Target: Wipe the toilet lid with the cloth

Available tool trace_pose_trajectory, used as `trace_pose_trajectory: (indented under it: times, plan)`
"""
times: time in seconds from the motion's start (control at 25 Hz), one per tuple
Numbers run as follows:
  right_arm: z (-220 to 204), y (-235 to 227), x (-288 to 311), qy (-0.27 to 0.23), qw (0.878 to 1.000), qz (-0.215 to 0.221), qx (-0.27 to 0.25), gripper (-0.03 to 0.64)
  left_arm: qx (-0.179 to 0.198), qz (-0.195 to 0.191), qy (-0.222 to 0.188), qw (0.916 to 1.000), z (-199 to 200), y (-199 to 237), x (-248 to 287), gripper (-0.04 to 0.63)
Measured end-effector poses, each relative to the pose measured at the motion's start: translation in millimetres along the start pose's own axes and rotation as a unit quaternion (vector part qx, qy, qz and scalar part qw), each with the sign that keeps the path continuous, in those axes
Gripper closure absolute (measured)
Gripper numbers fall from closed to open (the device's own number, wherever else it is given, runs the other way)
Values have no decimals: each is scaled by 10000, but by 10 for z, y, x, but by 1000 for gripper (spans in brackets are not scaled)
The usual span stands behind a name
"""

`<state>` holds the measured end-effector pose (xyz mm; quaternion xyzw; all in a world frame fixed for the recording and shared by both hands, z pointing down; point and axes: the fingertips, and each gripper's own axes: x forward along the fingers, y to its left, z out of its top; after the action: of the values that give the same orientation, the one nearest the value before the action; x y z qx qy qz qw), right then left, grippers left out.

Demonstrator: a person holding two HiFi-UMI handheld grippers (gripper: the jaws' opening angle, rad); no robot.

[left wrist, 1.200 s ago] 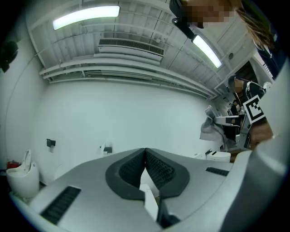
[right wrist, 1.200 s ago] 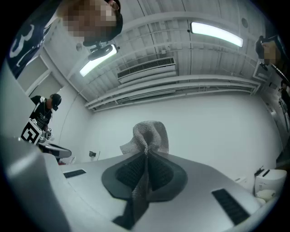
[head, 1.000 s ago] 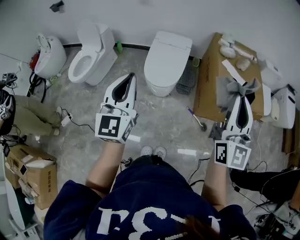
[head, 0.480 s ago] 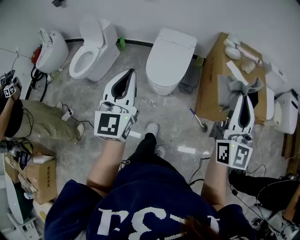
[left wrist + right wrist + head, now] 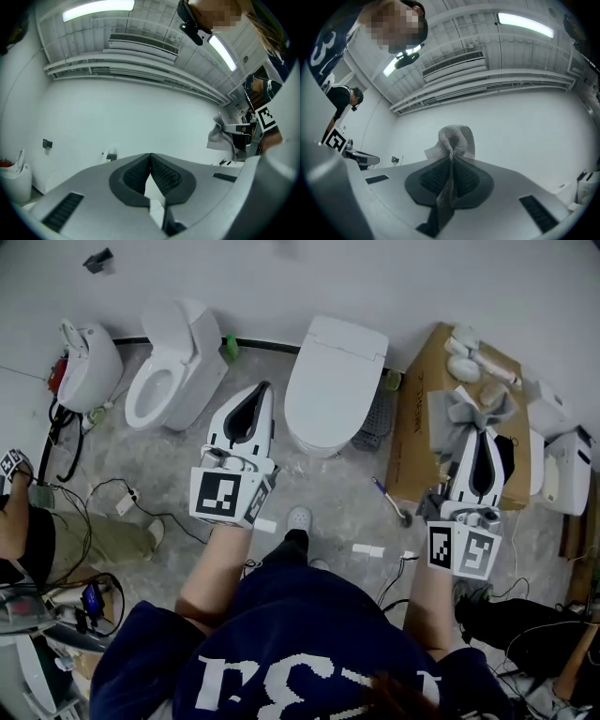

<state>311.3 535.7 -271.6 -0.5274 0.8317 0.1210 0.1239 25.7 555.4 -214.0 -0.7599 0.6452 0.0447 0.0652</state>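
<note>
here the right gripper point(image 5: 451, 161) pinches the grey cloth point(image 5: 452, 140).

Far left: I see an open toilet point(image 5: 173, 362) with its seat lid raised, and a rounder white toilet point(image 5: 89, 367) beyond it.
Far wall: a green bottle point(image 5: 230, 347) stands at the base.
Right: a cardboard box point(image 5: 417, 427) carries small white items; a grey basket point(image 5: 377, 413) sits just beside it.
Near floor: a brush point(image 5: 389, 500), a white strip point(image 5: 367, 549), and cables point(image 5: 112, 493) at the left.
</note>
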Motion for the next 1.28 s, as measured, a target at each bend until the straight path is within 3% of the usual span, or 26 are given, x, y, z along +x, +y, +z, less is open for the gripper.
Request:
trace_pose_trajectory:
  times: [0.36, 0.64, 0.88, 1.28]
  plan:
    - [-311, -2, 1102, -81, 9994, -228, 265, 581, 142, -351, -101, 9992, -62, 683, 1124, 575]
    - [-624, -107, 1680, 35, 9990, -331, 310, 581, 52, -372, 38, 9993, -300, 977, 1731, 575]
    - [-1057, -282, 2292, 136, 9989, -183, 406, 581, 10, -318, 195, 9993, -624, 1117, 2334, 575]
    - [-1819, -956, 3752, 314, 9968, 186, 711, 581, -59, 50, 245, 9997, -1018, 1333, 3820, 575]
